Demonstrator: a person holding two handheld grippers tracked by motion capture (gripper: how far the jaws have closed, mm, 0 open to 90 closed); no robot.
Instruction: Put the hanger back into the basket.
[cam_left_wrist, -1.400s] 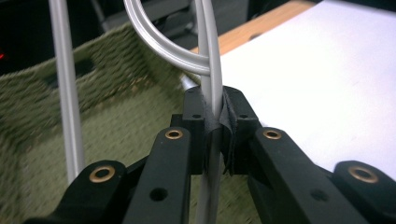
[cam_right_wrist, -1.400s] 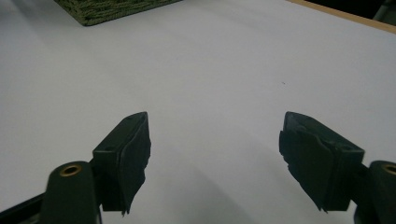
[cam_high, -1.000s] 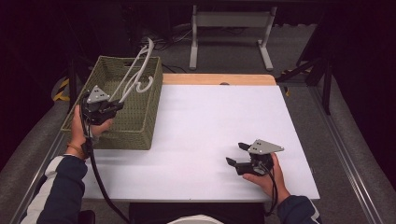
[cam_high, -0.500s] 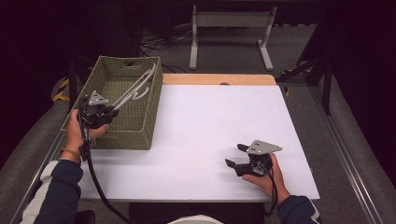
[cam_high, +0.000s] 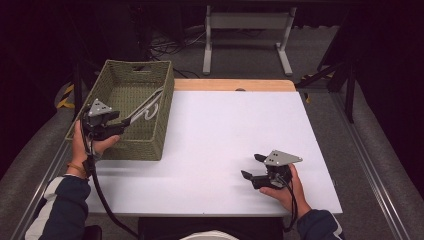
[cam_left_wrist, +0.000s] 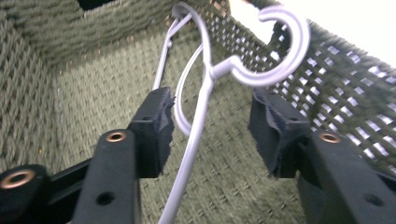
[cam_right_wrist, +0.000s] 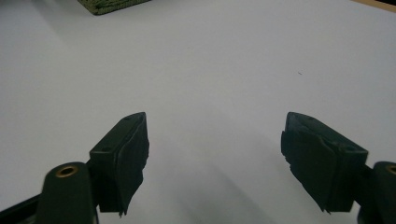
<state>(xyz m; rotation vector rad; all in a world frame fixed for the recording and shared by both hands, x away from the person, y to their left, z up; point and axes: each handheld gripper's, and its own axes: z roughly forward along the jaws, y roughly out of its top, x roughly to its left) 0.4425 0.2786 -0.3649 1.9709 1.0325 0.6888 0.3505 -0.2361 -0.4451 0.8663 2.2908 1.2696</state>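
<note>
We see the left gripper (cam_left_wrist: 212, 126) inside the woven basket (cam_high: 125, 82), its jaws just opened to about half width; the white hanger (cam_left_wrist: 205, 88) runs between the pads, gripped by neither, resting in the basket. The right gripper (cam_right_wrist: 215, 158) hovers wide open over the white table (cam_right_wrist: 210, 56), holding nothing.

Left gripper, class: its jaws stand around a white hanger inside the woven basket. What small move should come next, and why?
Probably draw the left gripper back and up out of the basket. Its jaws have just been opening, and the white hanger now runs between the pads with gaps on both sides, leaning on the basket's wall. It looks released, so the grip has nothing left to do.
</note>
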